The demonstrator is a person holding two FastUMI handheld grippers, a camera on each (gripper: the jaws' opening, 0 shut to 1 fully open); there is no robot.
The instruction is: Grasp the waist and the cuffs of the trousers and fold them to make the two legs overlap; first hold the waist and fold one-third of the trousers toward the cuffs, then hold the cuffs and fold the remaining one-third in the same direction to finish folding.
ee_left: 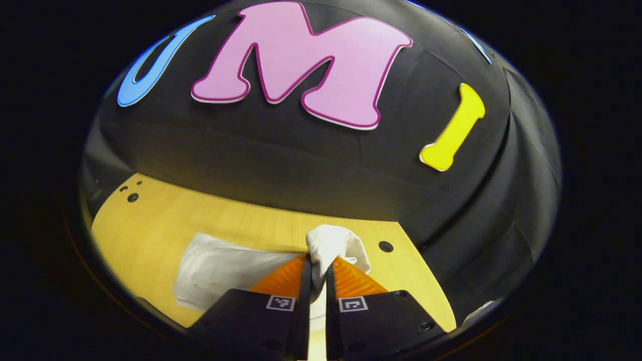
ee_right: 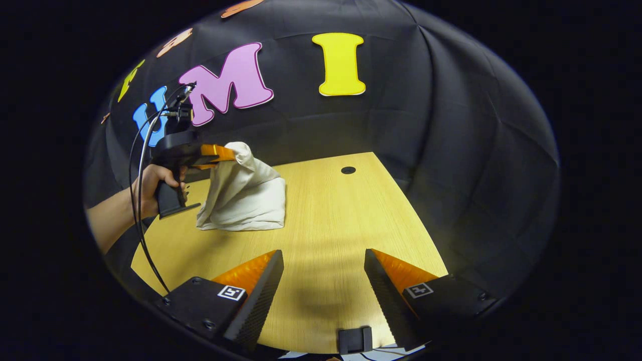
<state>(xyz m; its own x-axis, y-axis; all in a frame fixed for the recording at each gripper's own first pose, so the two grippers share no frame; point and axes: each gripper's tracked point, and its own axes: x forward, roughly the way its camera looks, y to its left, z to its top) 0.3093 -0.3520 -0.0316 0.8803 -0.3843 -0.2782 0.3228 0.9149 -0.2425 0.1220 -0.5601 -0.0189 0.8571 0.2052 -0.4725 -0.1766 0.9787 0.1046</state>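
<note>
The left tongs (ee_left: 317, 273) pinched a bunched end of the cream-white cotton trousers (ee_right: 244, 198), lifting it off the pale wooden worktop (ee_right: 341, 225) while the rest lay heaped below. The right tongs (ee_right: 323, 283) gaped wide, holding nothing, well apart from the cloth, which lay ahead and leftward.

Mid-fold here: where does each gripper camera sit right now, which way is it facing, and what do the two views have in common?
Left gripper view: rides the left gripper, low over the table, facing the booth wall; its fingers pinch the white trousers.
Right gripper view: rides the right gripper, open over bare table, looking at the left gripper and a hand.
Shared: trousers, table.
</note>
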